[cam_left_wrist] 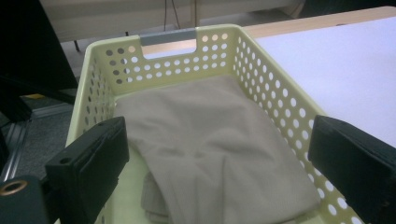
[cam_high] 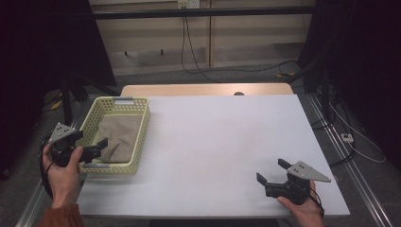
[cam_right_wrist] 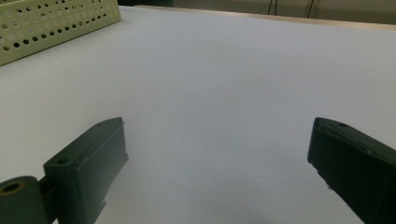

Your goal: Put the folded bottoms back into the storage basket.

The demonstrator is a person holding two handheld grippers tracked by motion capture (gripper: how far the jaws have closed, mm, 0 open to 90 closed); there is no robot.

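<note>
The beige cloth (cam_left_wrist: 210, 140) lies folded in the yellow basket (cam_high: 140, 124) at the table's left; we aim our left gripper (cam_high: 97, 146), jaws spread and empty, over the near rim, probably to pinch it (its view shows the folds); our right gripper (cam_high: 270, 172) waits released over the bare white table (cam_right_wrist: 224, 70).
</note>
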